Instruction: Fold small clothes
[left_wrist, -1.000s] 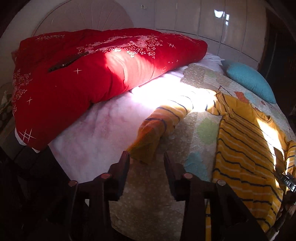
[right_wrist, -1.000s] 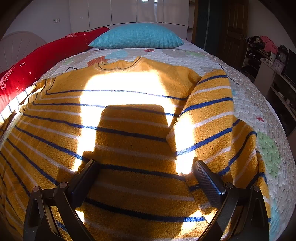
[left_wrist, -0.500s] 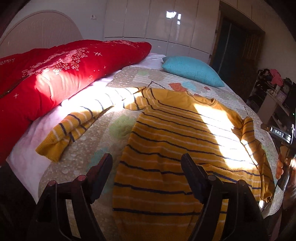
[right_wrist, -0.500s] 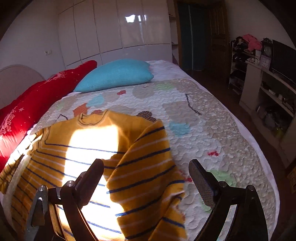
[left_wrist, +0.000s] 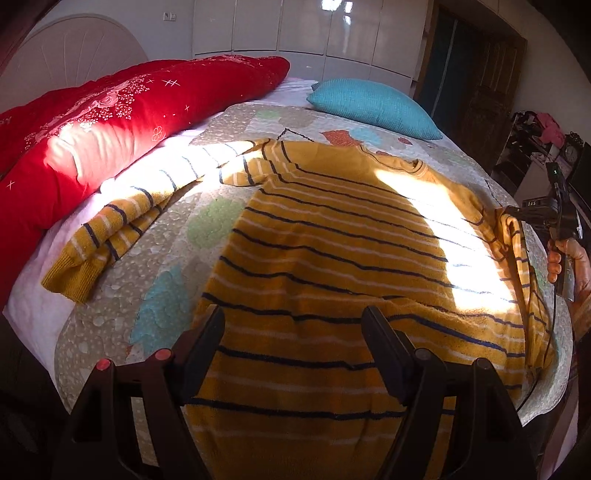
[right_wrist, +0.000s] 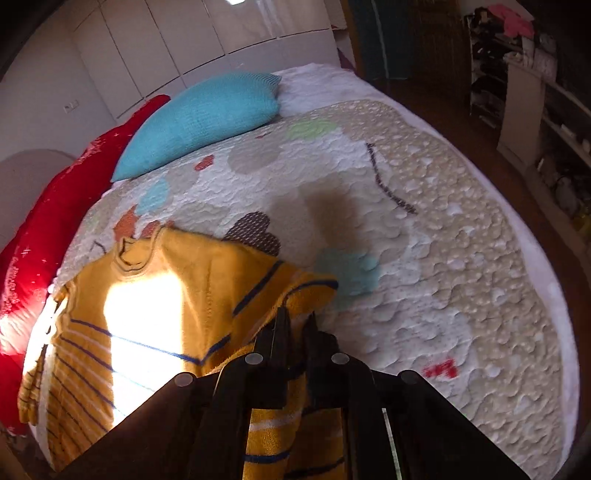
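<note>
1. Mustard-yellow knit sweater (left_wrist: 332, 236) with thin navy and white stripes; lies front-down or front-up (cannot tell which) flat on the quilted bedspread (right_wrist: 424, 229), neckline toward the teal pillow (left_wrist: 373, 105), hem toward the viewer.
2. Handling, judged: soft, limp, light to moderate in weight; thick knit gives good grip, no slip and no fragility. It will drape and sag from any single pinch, so folds need to be laid down, not dropped.
3. Hold points, judged: cuffs, shoulder seams and hem corners; ribbed edges are the firmest places to pinch.
4. Left sleeve (left_wrist: 122, 221): stretched outward across the bedspread toward the red duvet (left_wrist: 110, 122), cuff bunched near the bed's edge; not yet folded in.
5. Right sleeve (right_wrist: 295, 295): lifted off the bed, its fabric bunched and hanging from the pinch.
6. Right hand-held gripper (right_wrist: 295, 328): pressed together on the right sleeve, held above the sweater's right side, pointed toward the pillow end; in the left wrist view it appears at the far right, gripped in the person's hand (left_wrist: 565, 262).
7. Left hand-held gripper (left_wrist: 291, 332): spread wide, holding nothing, hovering over the hem region of the sweater, aimed up the body toward the neckline.
</note>
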